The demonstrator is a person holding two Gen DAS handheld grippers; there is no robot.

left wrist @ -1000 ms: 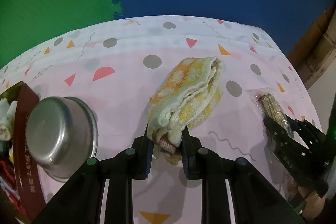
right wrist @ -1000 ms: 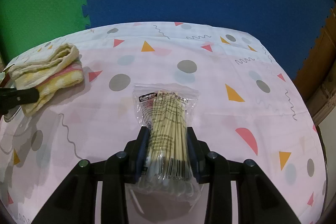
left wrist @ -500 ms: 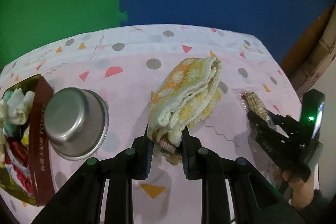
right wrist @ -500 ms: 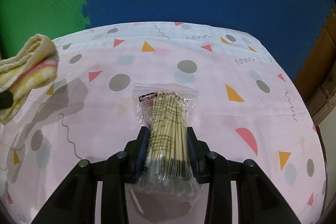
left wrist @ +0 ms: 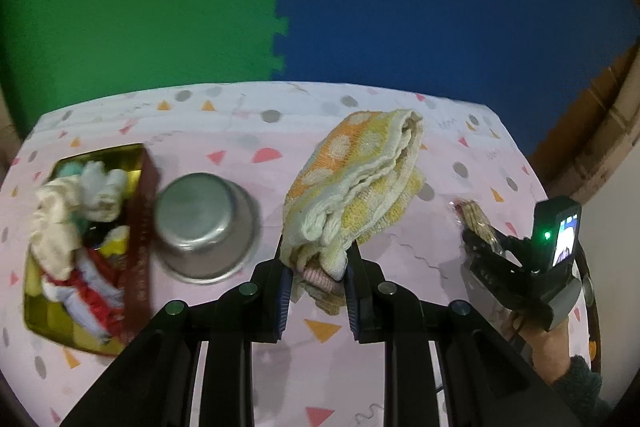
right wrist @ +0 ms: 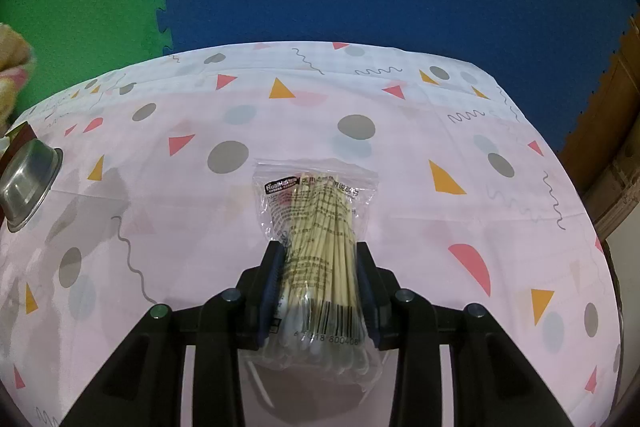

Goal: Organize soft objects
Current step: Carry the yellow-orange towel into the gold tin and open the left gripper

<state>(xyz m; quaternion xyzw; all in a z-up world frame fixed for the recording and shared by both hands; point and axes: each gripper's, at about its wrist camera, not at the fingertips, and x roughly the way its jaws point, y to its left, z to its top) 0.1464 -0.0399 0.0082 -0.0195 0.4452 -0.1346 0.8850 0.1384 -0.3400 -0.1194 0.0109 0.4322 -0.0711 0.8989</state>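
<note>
The left tool (left wrist: 316, 291) pinches a folded towel (left wrist: 356, 183) lifted right of the steel bowl (left wrist: 204, 227); the right tool (right wrist: 316, 281) clamps a cotton-swab bag (right wrist: 316, 227) further right of the bowl.

Upturned steel bowl (left wrist: 206, 227) stands just beside the tin (left wrist: 138, 227), crowding its side.

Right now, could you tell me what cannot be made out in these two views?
- Left wrist view: the tin contents are motion-blurred; the towel hides the cloth beneath.
- Right wrist view: the left edge cuts off the steel bowl; the cotton swab bag print is too small.
</note>
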